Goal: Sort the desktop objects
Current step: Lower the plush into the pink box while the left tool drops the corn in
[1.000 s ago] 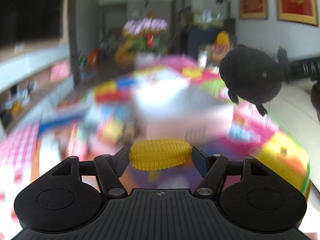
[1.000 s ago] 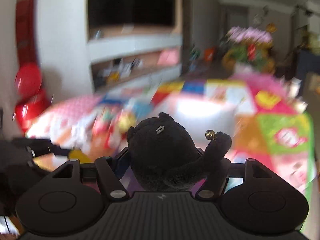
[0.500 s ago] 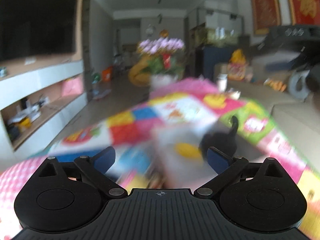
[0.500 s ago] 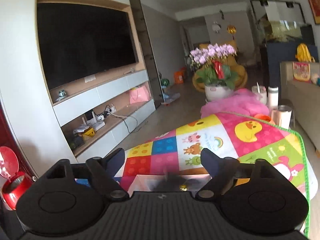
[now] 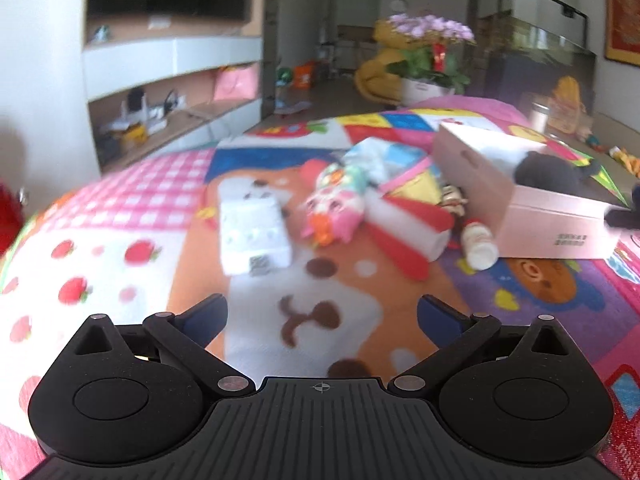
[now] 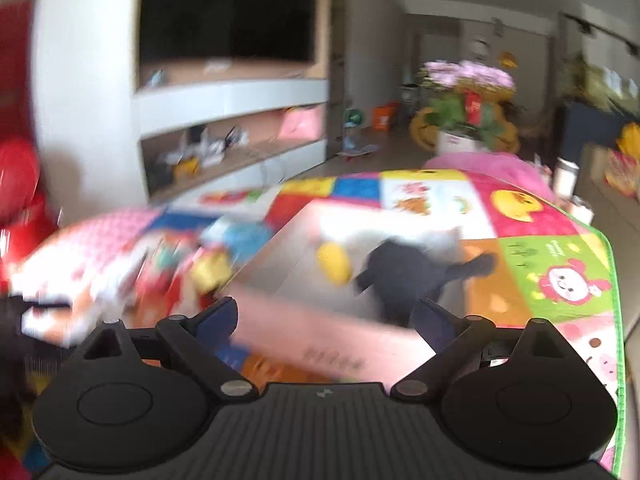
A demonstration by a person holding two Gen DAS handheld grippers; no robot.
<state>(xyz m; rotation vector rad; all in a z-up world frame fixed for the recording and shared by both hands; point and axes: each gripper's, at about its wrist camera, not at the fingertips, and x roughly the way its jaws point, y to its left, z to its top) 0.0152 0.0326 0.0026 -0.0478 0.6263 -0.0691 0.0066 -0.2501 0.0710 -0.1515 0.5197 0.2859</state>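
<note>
While tilted downward, left gripper (image 5: 322, 314) and right gripper (image 6: 324, 318) fingers opening (nothing between).

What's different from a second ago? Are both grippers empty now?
Yes. The left gripper let go of the corn and the right gripper the black plush; both lie in the pink box. Both jaws are opening, nothing between. The toy pile stays beside the box.

A home living room was shown: a wall-mounted television (image 6: 226, 12) above shelves (image 6: 236, 136), potted orchids (image 5: 430, 54), and a cartoon-patterned play mat (image 6: 552, 264).
</note>
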